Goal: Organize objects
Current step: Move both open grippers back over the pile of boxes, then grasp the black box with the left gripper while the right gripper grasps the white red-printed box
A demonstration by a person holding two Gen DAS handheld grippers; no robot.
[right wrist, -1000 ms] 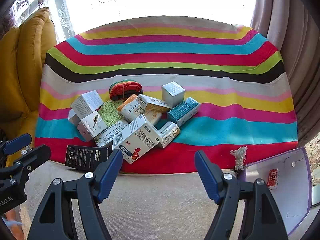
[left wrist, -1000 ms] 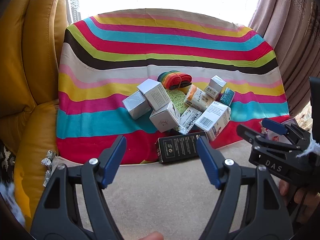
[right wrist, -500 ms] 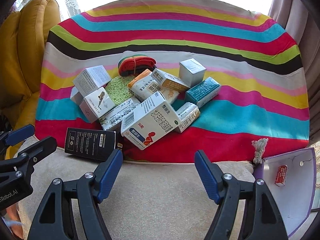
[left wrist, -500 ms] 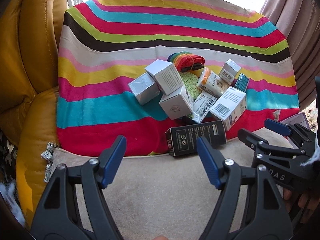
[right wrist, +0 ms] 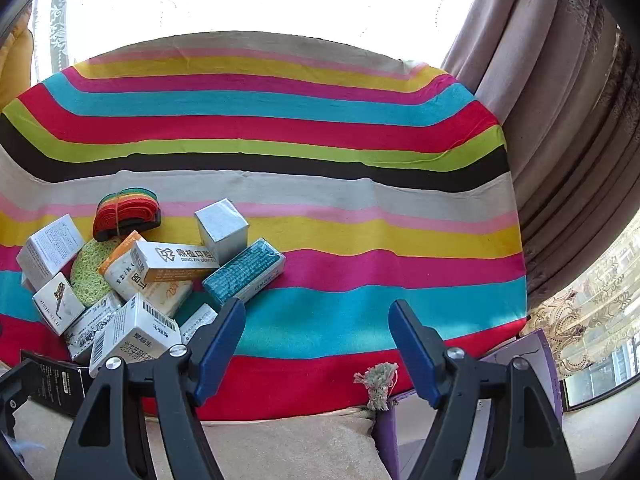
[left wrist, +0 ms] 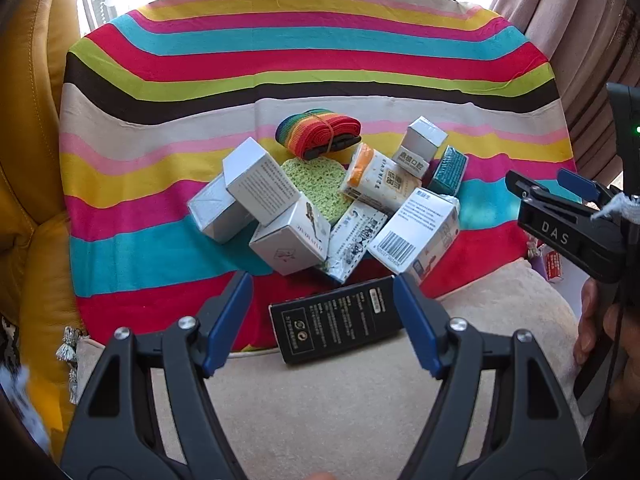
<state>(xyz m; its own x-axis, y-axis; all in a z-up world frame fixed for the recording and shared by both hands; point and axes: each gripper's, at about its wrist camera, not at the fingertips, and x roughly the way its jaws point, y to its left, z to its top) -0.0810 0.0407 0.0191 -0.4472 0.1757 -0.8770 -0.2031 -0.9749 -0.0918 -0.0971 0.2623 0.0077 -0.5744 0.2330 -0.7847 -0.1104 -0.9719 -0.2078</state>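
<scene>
A pile of several small boxes lies on a striped cloth (left wrist: 168, 248). A black box (left wrist: 340, 314) lies at the near edge, between the open fingers of my left gripper (left wrist: 322, 304), which is empty. Behind it are a white barcode box (left wrist: 416, 236), a silver box (left wrist: 256, 188), a green sponge (left wrist: 316, 182), a rainbow strap roll (left wrist: 318, 130) and a teal box (left wrist: 448, 170). My right gripper (right wrist: 316, 332) is open and empty, over bare cloth right of the pile; it also shows in the left wrist view (left wrist: 560, 216). The teal box (right wrist: 244, 270) lies just left of it.
A yellow leather sofa (left wrist: 28, 152) stands at the left. A curtain (right wrist: 560, 120) hangs at the right. A purple box (right wrist: 536, 352) sits beside the near right corner. A beige cushion (left wrist: 340, 400) lies at the near edge.
My left gripper has moved forward, so the black box now lies between its fingers. My right gripper has swung right, away from the pile, over the bare cloth.
</scene>
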